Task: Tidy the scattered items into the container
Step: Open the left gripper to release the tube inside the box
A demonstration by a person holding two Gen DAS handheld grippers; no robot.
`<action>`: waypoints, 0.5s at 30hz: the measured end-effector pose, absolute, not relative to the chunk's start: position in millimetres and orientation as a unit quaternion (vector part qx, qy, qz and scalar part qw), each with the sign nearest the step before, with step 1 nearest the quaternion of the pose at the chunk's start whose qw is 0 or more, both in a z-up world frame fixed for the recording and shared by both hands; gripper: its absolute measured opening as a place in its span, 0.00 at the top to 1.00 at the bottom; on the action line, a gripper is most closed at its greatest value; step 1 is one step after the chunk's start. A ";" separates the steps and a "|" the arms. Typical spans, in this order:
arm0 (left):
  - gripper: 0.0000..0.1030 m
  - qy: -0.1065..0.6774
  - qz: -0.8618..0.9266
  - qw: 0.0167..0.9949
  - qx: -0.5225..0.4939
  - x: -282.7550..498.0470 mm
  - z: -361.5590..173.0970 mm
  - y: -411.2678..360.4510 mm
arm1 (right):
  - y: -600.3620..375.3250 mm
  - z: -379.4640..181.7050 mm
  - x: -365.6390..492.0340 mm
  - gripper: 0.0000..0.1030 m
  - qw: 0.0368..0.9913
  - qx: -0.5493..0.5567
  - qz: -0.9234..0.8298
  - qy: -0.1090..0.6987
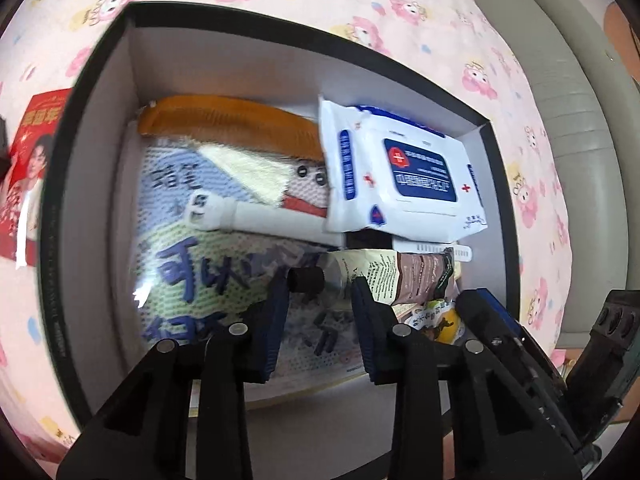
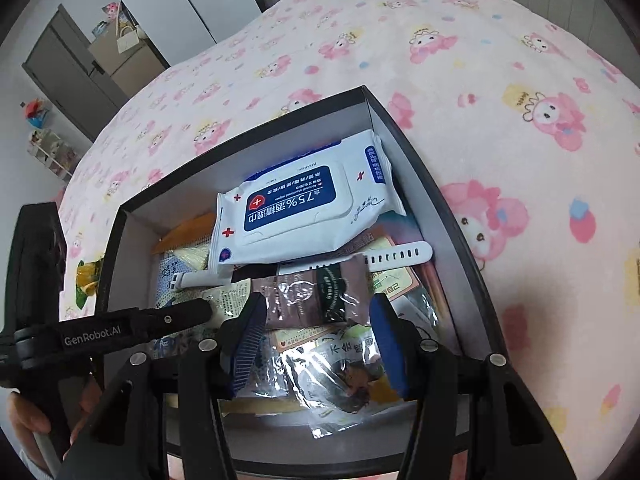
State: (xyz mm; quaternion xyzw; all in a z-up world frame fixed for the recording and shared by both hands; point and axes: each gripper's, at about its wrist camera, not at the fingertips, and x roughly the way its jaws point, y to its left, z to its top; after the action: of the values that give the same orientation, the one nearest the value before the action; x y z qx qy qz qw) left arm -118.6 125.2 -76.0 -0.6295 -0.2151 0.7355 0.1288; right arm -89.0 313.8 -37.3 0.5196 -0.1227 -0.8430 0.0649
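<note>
Both grippers, left (image 1: 320,300) and right (image 2: 316,320), hover with jaws wide and empty inside the crowded box (image 2: 452,220) on the bed (image 2: 500,80); wipes pack (image 2: 304,204) on top.

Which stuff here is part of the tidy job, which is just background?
Job:
box
wipes pack
white watch strap
orange comb
snack packets
red packet outside box

Background:
pink bedsheet
door
</note>
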 end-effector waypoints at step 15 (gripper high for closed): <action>0.69 -0.199 0.752 0.183 -0.601 -101.7 -56.1 162.3 | 307.7 -29.2 -84.9 0.51 0.033 0.499 -0.861 -0.094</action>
State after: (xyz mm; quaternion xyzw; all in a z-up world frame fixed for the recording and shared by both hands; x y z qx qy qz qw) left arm -101.7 162.3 -56.1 -0.6006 -0.1992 0.7524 0.1831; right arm -84.9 307.8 -29.2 0.4994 -0.0938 -0.8606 0.0333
